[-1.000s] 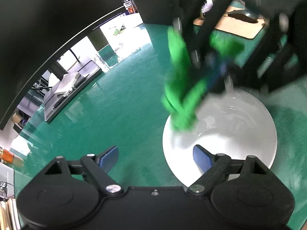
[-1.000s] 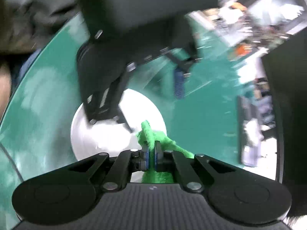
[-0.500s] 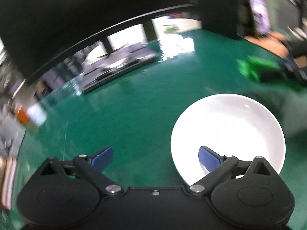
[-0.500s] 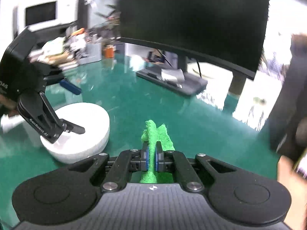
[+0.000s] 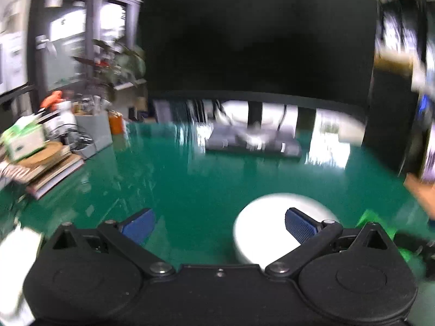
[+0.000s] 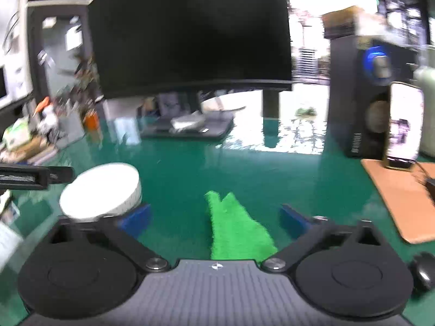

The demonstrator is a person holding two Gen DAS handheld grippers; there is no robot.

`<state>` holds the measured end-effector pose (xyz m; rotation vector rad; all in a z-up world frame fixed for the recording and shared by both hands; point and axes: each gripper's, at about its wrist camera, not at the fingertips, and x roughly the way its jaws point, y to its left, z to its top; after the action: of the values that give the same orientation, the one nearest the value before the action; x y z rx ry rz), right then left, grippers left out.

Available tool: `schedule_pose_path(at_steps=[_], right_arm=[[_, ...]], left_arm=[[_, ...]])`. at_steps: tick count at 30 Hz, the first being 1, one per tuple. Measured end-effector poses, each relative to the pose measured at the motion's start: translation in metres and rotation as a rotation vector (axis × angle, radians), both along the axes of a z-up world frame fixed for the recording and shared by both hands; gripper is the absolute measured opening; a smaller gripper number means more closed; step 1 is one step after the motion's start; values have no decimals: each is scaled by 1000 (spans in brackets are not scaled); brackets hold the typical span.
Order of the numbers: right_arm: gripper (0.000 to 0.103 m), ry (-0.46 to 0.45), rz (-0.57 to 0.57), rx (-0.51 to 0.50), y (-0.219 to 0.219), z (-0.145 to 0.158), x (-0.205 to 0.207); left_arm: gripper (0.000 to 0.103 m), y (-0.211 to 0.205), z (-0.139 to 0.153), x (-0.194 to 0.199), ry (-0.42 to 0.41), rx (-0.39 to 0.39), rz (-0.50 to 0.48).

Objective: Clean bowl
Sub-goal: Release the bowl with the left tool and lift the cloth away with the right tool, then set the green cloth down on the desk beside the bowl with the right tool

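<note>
A white bowl point(image 5: 261, 225) point(image 6: 100, 190) stands upright on the green table. My left gripper point(image 5: 218, 226) hovers just before it, jaws still opening wide. Its right pad point(image 5: 299, 228) shows in front of the bowl, and nothing is pressed between the pads. In the right wrist view a left finger point(image 6: 32, 176) reaches in beside the bowl's left rim. A green cloth point(image 6: 236, 231) point(image 5: 375, 222) lies on the table to the right of the bowl. My right gripper point(image 6: 214, 217) straddles the cloth, jaws opening, with neither pad touching it.
A large dark monitor point(image 6: 190, 35) on a flat base point(image 6: 187, 130) fills the back. Stacked books and clutter point(image 5: 40, 163) sit at the left. On the right are a black speaker point(image 6: 367, 95), a lit phone point(image 6: 405, 125) on an orange mat point(image 6: 399, 190), and a mouse point(image 6: 422, 274).
My right gripper has gone from shut on the green cloth to wide open, and the cloth now lies loose on the table. Both grippers rolled upright; the left one drew back from over the bowl.
</note>
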<state>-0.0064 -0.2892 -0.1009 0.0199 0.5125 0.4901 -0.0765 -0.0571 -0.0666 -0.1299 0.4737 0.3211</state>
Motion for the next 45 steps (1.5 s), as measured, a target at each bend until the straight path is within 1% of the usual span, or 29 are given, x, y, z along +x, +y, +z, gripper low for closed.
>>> schedule_pose_path(at_steps=[1, 3, 5, 6, 8, 10, 12, 13, 15, 17, 18, 20, 23, 24, 25, 28, 30, 31, 33, 35, 37, 41, 43, 45], right_arm=[[103, 12, -25, -9, -3, 2, -6], [103, 44, -103, -80, 1, 3, -13], [103, 68, -155, -126, 5, 1, -18], [103, 78, -170, -134, 4, -1, -24], [103, 73, -156, -112, 0, -2, -34], [103, 76, -159, -97, -4, -3, -42], [103, 86, -178, -87, -9, -2, -46], [103, 91, -187, -80, -12, 0, -48], [103, 95, -183, -51, -16, 3, -53], [103, 113, -168, -68, -12, 6, -52], [103, 127, -159, -84, -10, 7, -51], [103, 143, -145, -112, -5, 9, -49], [103, 160, -121, -68, -4, 9, -46], [103, 175, -123, -52, -3, 7, -41], [103, 191, -126, -39, -1, 6, -36], [103, 244, -159, -73, 0, 2, -23], [103, 266, -167, -110, 8, 0, -14], [103, 277, -171, -129, 12, 0, -10], [103, 281, -165, -149, 20, -1, -4], [103, 277, -147, -150, 26, -2, -1], [103, 268, -130, -156, 30, -2, 1], [102, 239, -134, -187, 31, 1, 2], [102, 258, -145, -184, 28, 1, 7], [103, 283, -155, -165, 23, 0, 13]], left_arm=[[102, -10, 1, -7, -13, -2, -31], [102, -22, 0, -19, -30, -23, -52], [102, -31, 0, -26, -11, -40, -33], [102, -35, 1, -32, 11, -56, -20], [102, -39, 3, -40, 25, -72, -14], [102, -45, 8, -51, 41, -89, -35], [102, -51, 10, -61, 41, -102, -94], [102, -54, 10, -65, 47, -88, -114], [102, -57, 11, -66, 93, -49, -66], [102, -56, 11, -64, 150, -44, 29], [102, -53, 11, -63, 152, -67, 50], [102, -43, 12, -63, 113, -167, 52], [102, -33, 12, -68, 43, -250, 11], [102, -32, 15, -68, 35, -249, -1], [102, -32, 17, -64, 68, -217, -3], [102, -41, 20, -48, 205, -56, 20], [102, -46, 17, -39, 260, 9, 47], [102, -48, 16, -39, 247, 17, 57], [102, -49, 14, -37, 220, 2, 46], [102, -49, 13, -32, 227, -4, 29], [102, -53, 11, -23, 248, 12, 14], [102, -58, 6, -9, 273, 27, -11], [102, -58, 4, -2, 286, 18, -22], [102, -61, 3, 2, 304, 27, -43]])
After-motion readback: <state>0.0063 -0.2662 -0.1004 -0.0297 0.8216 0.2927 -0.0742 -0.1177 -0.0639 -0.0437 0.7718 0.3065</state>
